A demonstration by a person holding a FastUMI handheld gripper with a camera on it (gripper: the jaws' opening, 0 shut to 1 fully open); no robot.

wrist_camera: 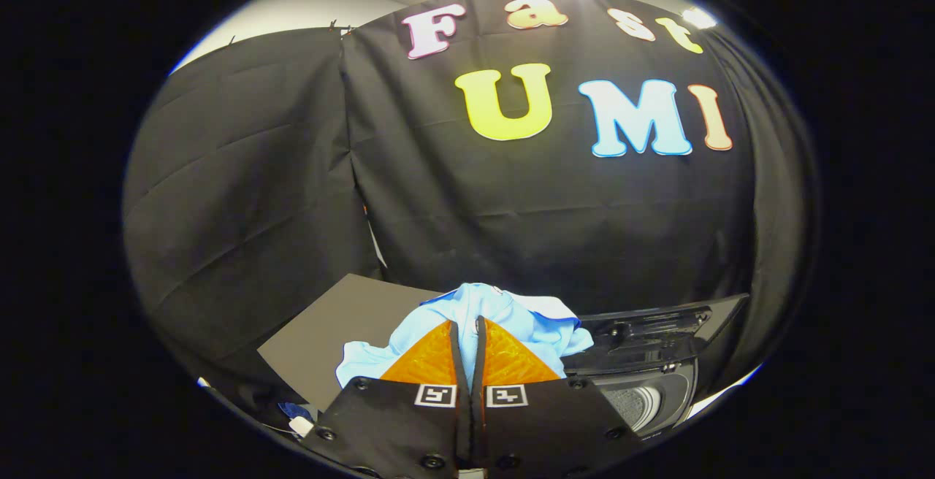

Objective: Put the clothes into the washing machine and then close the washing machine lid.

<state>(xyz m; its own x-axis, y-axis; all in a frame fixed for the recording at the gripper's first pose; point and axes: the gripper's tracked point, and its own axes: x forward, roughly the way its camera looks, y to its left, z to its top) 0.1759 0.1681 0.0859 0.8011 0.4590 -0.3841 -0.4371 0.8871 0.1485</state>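
The gripper [468, 333] has its two fingers drawn nearly together, pinching a fold of the pale blue cloth garment with darker blue trim [504, 315], which bunches up around and beyond the fingertips, lifted above a flat dark grey board [329, 333]. The dark top-loading washing machine [650, 391] sits low and to the right of the fingers, its ribbed drum opening showing and its dark lid [657, 322] standing raised behind. The garment probably has to travel rightward and downward to reach the opening.
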